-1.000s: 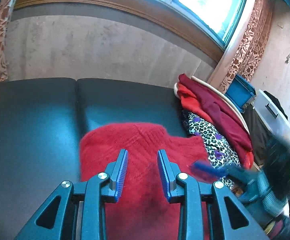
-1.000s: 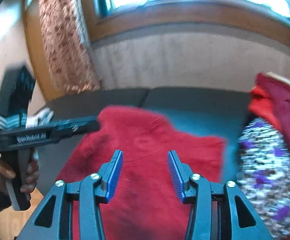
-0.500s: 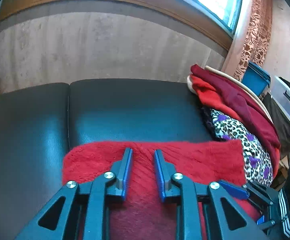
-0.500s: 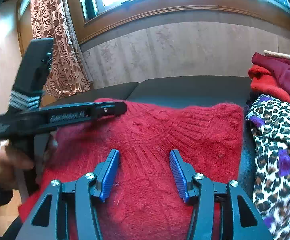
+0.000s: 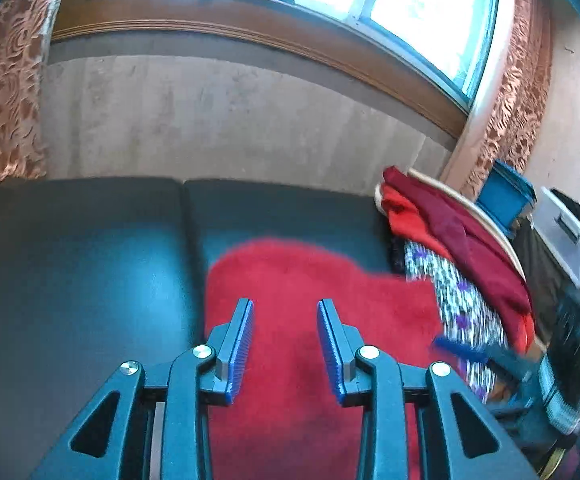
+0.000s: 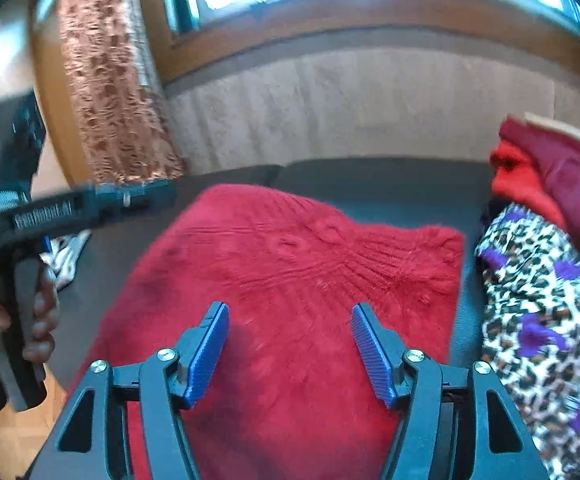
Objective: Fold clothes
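Red sweater flat; both tools gaping, empty above it.

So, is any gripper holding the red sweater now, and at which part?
No. The left gripper and right gripper are both open above the red sweater.

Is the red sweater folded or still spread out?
Folded: the red sweater lies as a compact block on the dark couch, no sleeves showing.

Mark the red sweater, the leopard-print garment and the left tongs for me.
red sweater [image 6: 290, 264], right wrist view, on its knitted middle.
leopard-print garment [image 6: 538, 312], right wrist view, on its spotted front.
left tongs [image 5: 285, 336], left wrist view, midway between the open blue tips.
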Available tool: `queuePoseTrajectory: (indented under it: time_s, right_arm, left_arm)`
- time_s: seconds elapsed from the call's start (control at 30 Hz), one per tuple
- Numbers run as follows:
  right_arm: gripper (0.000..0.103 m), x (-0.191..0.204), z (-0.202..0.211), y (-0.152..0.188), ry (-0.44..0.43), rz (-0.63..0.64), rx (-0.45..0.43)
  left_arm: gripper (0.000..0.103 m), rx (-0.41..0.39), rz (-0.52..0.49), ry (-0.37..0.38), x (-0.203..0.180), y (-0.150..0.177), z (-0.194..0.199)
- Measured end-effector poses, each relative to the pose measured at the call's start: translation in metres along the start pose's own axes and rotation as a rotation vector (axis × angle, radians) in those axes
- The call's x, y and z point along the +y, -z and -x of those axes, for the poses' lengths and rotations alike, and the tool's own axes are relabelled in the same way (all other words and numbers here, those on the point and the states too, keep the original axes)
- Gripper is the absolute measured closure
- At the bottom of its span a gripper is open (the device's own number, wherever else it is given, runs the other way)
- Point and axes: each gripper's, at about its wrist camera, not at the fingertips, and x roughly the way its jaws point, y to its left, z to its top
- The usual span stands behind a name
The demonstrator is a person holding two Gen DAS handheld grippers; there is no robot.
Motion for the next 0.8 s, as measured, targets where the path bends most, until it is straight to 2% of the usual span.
queuePoseTrajectory:
  time_s: [0.1,0.2,0.27,0.4,0.47,0.57,0.8]
  right_arm:
    - [0.027,0.011,0.010,0.016,0.026,0.059,0.010]
    - [0.024,0.005,0.001,0.043,0.070,0.072,0.073]
    - [0.022,0.001,-0.003,0.055,0.093,0.106,0.057]
    - [0.000,-0.019,-0.021,0.055,0.074,0.031,0.066]
    - [0.000,-0.030,-0.028,0.054,0.052,-0.022,0.077]
    - [0.000,-0.026,-0.027,0.052,0.072,-0.014,0.085]
    - [0.000,-0.026,-0.017,0.054,0.083,-0.029,0.117]
  left_arm:
    - [0.069,0.003,-0.007,-0.025,-0.006,0.012,-0.004]
    - [0.068,0.003,-0.015,-0.052,-0.011,0.022,-0.008]
    - [0.066,0.003,-0.020,-0.070,-0.015,0.029,-0.011]
    - [0.065,0.004,-0.030,-0.106,-0.023,0.043,-0.017]
    - [0.065,0.004,-0.035,-0.124,-0.027,0.050,-0.020]
    - [0.065,0.002,-0.039,-0.143,-0.031,0.057,-0.022]
    - [0.062,0.019,-0.017,-0.144,-0.027,0.051,-0.001]
